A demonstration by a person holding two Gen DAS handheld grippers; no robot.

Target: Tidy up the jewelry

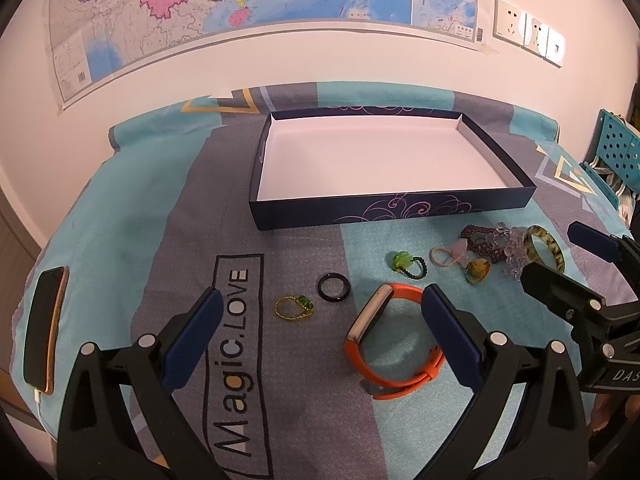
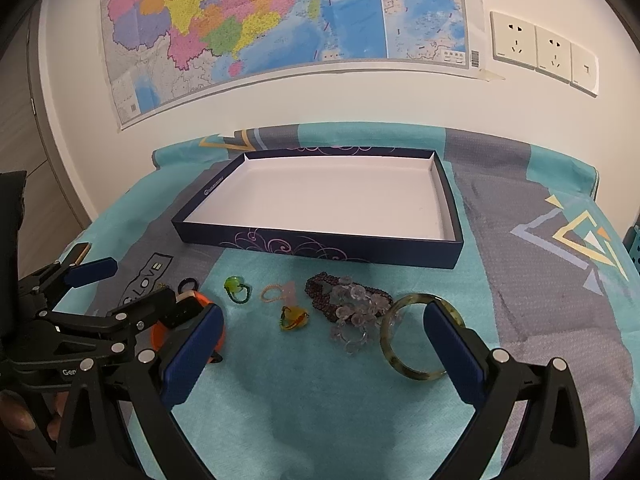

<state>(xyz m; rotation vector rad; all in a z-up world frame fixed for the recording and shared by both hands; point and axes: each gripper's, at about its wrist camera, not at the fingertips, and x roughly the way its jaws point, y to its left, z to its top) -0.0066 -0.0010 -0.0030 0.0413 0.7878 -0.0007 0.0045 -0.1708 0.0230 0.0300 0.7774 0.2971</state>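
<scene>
Jewelry lies on a teal and grey cloth in front of a shallow navy box (image 1: 360, 216) (image 2: 320, 246) with a white, bare floor. My left gripper (image 1: 322, 294) is open and low over the cloth. An orange band (image 1: 400, 344) lies by its right finger, and a black ring (image 1: 334, 288) and a gold-green ring (image 1: 294, 306) lie between its tips. My right gripper (image 2: 323, 311) is open; its right finger overlaps a mottled green bangle (image 2: 390, 344). Ahead of it are a clear crystal bracelet (image 2: 356, 312), a dark bead bracelet (image 2: 320, 288), a yellow ring (image 2: 294, 318), a pink loop (image 2: 276, 292) and a green ring (image 2: 236, 288).
A phone (image 1: 44, 332) on a charging cable lies near the cloth's left edge. A teal perforated basket (image 1: 616, 148) stands off the right side. A map and wall sockets (image 2: 540, 52) hang on the wall behind the box. A hand (image 2: 24, 416) holds the left gripper.
</scene>
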